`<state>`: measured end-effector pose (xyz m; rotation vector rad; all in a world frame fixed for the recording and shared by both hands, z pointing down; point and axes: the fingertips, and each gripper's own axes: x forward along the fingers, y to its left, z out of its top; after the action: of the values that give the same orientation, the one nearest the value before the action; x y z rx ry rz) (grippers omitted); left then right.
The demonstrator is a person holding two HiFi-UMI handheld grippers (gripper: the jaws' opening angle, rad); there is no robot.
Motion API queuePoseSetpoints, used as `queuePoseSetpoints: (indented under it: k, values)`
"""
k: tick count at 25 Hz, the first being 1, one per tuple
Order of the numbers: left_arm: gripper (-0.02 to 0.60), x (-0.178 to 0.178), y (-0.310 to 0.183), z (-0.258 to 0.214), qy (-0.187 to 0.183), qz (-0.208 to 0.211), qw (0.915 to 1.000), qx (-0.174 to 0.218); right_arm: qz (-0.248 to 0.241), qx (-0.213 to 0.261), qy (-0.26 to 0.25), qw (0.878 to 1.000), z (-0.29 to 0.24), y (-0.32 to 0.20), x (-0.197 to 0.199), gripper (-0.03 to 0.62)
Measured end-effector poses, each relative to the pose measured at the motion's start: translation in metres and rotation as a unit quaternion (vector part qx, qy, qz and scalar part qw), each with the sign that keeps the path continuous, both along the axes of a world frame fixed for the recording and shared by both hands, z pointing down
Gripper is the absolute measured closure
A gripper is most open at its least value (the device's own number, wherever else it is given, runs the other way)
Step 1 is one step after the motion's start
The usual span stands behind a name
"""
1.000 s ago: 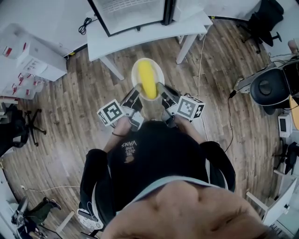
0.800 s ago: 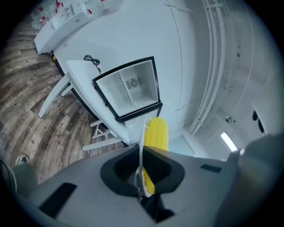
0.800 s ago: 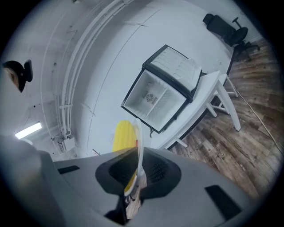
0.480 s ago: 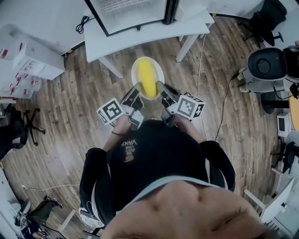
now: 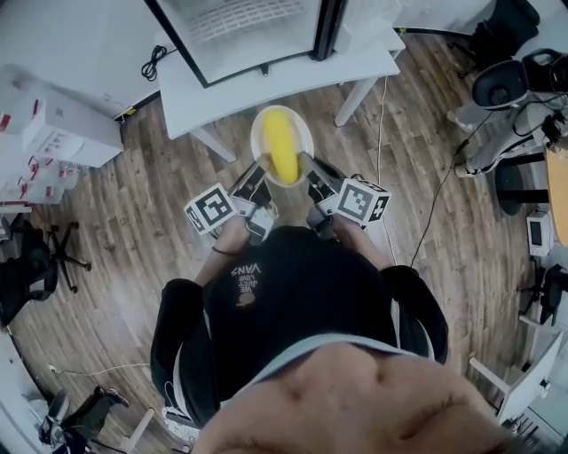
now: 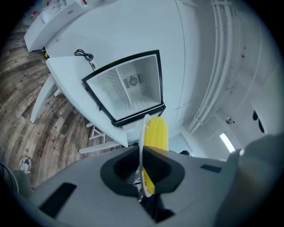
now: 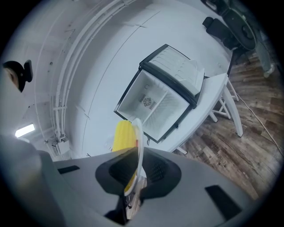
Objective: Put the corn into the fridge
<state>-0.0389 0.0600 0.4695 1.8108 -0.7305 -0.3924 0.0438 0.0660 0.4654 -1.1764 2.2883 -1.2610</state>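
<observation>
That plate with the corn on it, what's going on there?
A person holds a white plate bearing a corn cob between two handheld grippers: the left gripper and the right gripper each clamp one edge. Ahead, a small fridge stands open on a white table. The corn is not yet inside.

Left tongs (image 5: 261,175), right tongs (image 5: 305,170), both clamped

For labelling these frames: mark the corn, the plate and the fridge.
corn (image 5: 281,149): head view, middle of the cob.
plate (image 5: 257,137): head view, bare left rim beside the cob.
fridge (image 6: 133,88): left gripper view, inside back wall of the open fridge.
</observation>
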Motion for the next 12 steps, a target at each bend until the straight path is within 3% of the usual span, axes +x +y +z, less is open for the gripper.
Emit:
queuePoseSetpoints:
  k: [4,12]
  values:
    - [0.551,-0.01,-0.022,-0.002,-0.014,-0.002,0.9999,0.004,-0.001,0.005,0.002,1.0,-0.006,-0.021,-0.007,0.568]
    - [0.551,-0.026,-0.053,-0.004,-0.006,-0.001,1.0,0.005,0.001,0.006,0.008,1.0,-0.009,-0.052,-0.023,0.568]
